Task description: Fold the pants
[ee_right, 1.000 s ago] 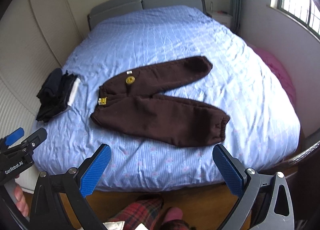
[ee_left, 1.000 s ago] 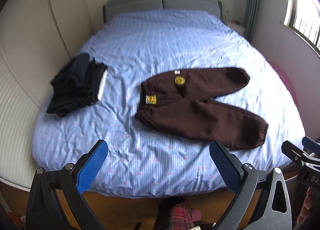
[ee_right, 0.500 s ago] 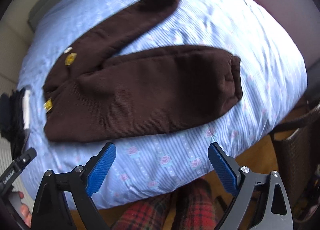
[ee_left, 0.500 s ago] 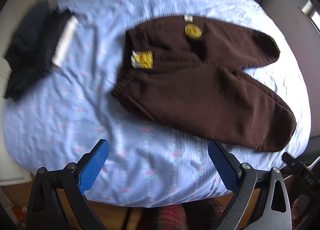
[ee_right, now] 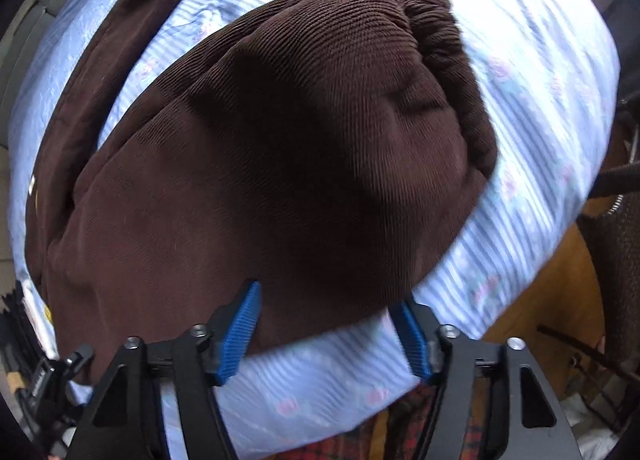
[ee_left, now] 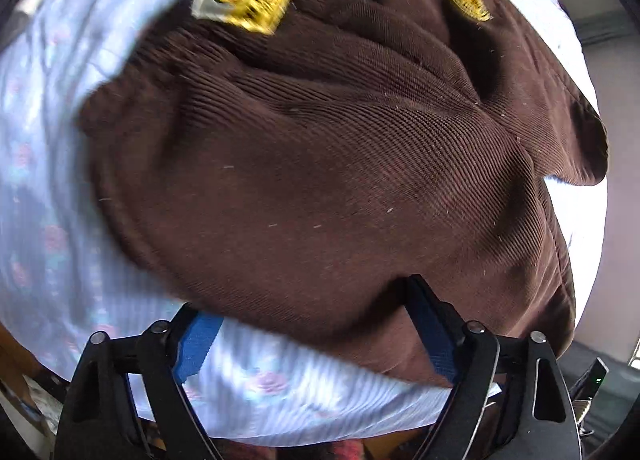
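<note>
Brown corduroy pants (ee_left: 340,164) lie unfolded, legs splayed on the bed (ee_right: 540,108); left hand-held gripper (ee_left: 312,334) and right hand-held gripper (ee_right: 332,334), both released, straddle the near edge—folding hasn't begun.

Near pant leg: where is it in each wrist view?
Left wrist: near leg fills centre, its edge between the open left gripper fingers.
Right wrist: leg fills centre, cuff upper right.
Shared landmark: striped blue sheet.
</note>
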